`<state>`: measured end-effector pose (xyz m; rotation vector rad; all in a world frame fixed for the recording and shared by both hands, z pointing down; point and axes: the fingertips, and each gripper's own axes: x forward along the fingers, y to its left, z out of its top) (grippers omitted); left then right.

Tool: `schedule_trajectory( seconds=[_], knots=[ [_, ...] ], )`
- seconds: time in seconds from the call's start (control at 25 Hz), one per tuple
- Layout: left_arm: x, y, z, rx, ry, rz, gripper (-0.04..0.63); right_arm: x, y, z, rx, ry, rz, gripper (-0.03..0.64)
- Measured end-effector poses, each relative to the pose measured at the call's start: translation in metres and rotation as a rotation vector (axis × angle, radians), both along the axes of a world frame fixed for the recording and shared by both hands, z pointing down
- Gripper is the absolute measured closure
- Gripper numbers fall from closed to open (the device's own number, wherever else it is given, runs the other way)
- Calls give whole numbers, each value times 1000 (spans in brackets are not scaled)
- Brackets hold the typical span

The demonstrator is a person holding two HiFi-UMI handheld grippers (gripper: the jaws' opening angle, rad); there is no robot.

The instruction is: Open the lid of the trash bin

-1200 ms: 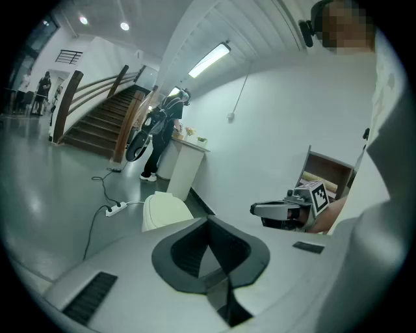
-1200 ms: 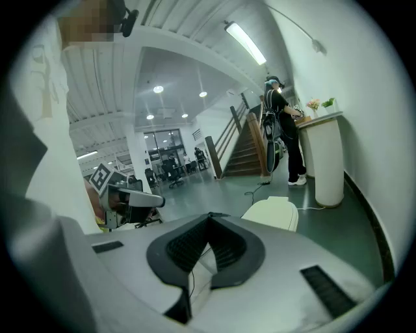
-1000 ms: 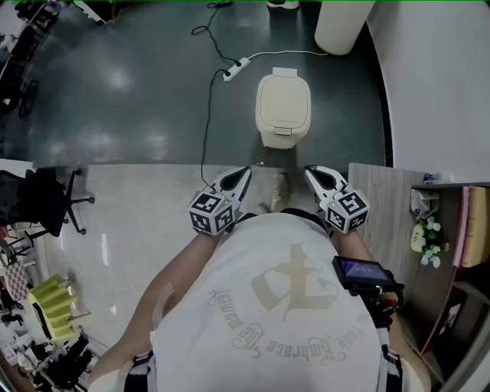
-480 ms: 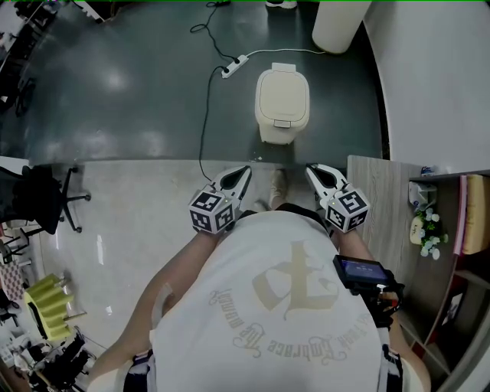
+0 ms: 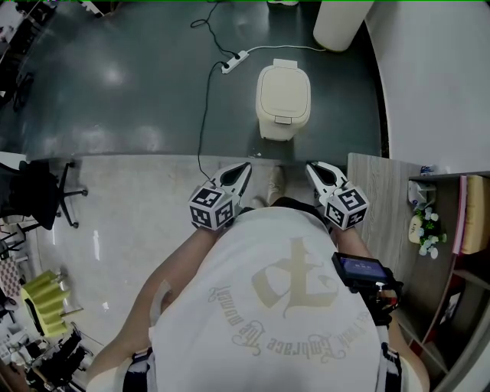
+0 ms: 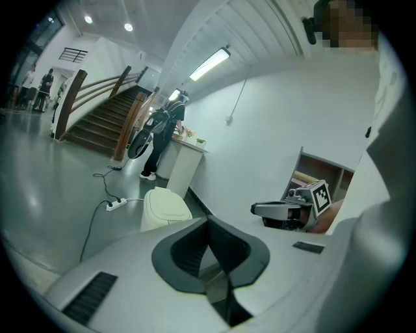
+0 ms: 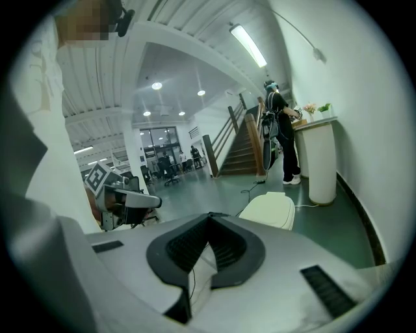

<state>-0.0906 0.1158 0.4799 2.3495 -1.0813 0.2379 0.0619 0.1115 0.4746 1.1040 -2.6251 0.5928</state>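
The cream trash bin (image 5: 283,102) stands on the dark floor ahead of me with its lid down; a small tab shows at its front edge. It also appears in the left gripper view as the bin (image 6: 166,207) and in the right gripper view as the bin (image 7: 268,211). My left gripper (image 5: 243,170) and right gripper (image 5: 312,168) are held side by side at chest height, pointing toward the bin and well short of it. Both sets of jaws meet at the tips with nothing between them, as seen on the left gripper (image 6: 208,220) and the right gripper (image 7: 209,216).
A power strip (image 5: 235,61) with a black cable lies left of the bin. A white round column (image 5: 341,23) stands behind it by the wall. A wooden shelf unit (image 5: 383,207) is at my right and a black chair (image 5: 38,195) at my left. A person (image 6: 159,140) stands at a far counter.
The bin has shifted slightly up in the head view. Both grippers keep the same pose and stay shut.
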Motion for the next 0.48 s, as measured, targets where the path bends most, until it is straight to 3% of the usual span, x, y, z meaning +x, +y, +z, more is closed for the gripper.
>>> schedule_trajectory(
  seconds=[0.48],
  knots=[
    [-6,-13,17,-34,-14,0,581,-6,-21,19,-39,1,5,611]
  ],
)
